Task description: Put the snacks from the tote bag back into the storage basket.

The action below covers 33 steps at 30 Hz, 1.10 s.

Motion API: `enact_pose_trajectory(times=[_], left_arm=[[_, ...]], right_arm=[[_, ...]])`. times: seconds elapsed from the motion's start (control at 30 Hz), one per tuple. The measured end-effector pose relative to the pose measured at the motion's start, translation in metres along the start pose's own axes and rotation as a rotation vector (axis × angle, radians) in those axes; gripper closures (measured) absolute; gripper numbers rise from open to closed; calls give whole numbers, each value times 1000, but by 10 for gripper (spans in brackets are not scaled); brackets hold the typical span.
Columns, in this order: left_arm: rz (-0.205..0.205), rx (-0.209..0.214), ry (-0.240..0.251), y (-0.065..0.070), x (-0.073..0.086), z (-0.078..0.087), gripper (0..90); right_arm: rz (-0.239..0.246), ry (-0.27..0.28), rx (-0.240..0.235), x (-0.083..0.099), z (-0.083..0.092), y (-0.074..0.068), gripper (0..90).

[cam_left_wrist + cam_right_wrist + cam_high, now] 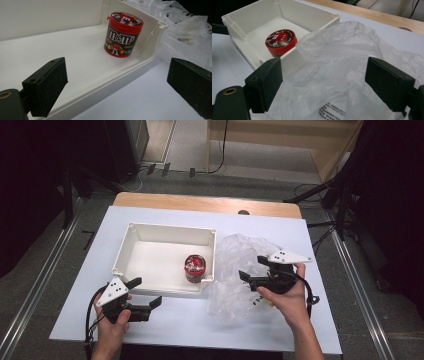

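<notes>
Clear crumpled plastic bag (240, 270) spread on the white table sheet (170, 312), just right of the white plastic box (131, 236) and touching its right wall; printed black text on the film visible low in the right gripper view. Lying over the bag, the right gripper (252, 268), held in the person's right hand (285, 295), jaws pointing left toward the box. Spread wide, those jaws, with only loose film of the bag (337, 62) bulging between them and neither pad pressed on it; nothing pinched.

Inside the box, near its front right corner, a red-lidded M&M's candy tub (195, 268), upright on the box floor, close to the right wall but whether touching it hard to say. Same tub (123, 35) seen from the left gripper view, standing beyond the near rim of the box (117, 85), dark label with coloured candies facing the camera; in the right gripper view only its red lid (281, 41) clear above the box wall.

Low at the front left of the table, the left gripper (146, 292), in the left hand (112, 320), just outside the box's front wall, jaws spread wide and empty, straddling the box's near rim
</notes>
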<state>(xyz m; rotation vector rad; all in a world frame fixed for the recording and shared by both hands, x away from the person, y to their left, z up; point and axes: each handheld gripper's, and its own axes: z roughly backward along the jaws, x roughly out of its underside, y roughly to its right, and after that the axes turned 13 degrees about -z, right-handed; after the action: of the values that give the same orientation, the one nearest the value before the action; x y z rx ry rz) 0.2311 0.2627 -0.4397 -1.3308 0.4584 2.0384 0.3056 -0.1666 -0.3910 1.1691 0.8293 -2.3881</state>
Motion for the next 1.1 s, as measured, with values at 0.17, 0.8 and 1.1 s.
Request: enact_pose_trajectory(times=[0.17,0.8,1.1], left_arm=[[1,0,0,0,0,0,31],[11,-7,-1,-1,2,0,32],[12,-9,3,-3,2,0,32]], right_arm=[[-25,12,11,9,11,9,154],[-108,61,65,46,44,42,154],[-144,96,93,63,58,54,154]])
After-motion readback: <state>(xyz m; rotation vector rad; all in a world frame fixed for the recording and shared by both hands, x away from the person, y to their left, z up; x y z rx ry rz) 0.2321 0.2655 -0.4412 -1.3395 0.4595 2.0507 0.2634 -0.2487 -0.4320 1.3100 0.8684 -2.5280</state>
